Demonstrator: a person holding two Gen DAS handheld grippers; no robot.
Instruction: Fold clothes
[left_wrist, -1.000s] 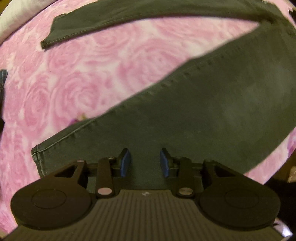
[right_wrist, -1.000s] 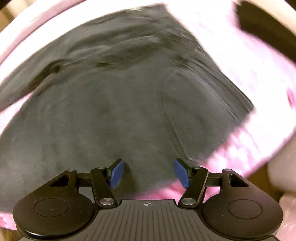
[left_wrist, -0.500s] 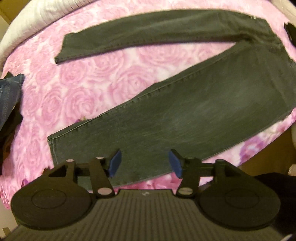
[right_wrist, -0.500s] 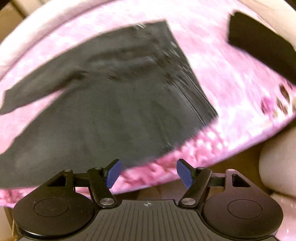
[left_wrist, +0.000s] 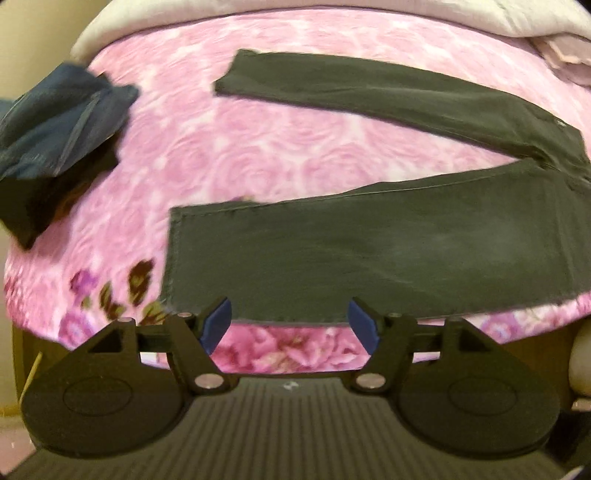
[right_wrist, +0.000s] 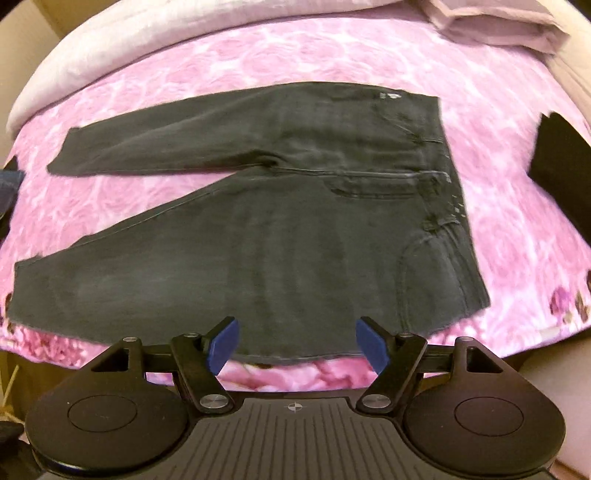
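You are hovering both the left gripper (left_wrist: 289, 325) and right gripper (right_wrist: 297, 345), jaws apart and empty, off the bed's (right_wrist: 258, 55) near edge where the dark jeans (right_wrist: 280, 236) are lying flat, legs splayed, so be gripping the near leg's hem and waistband corner evenly.

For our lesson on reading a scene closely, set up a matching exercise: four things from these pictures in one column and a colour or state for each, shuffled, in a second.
Column 1
1. jeans
2. bedspread
3. left gripper
4. blue garment

Column 2
A. pink with a rose print
B. crumpled in a heap at the bed's left side
C. dark grey, laid flat with the legs spread apart
D. open, holding nothing

Pairs: 1-C, 2-A, 3-D, 4-B
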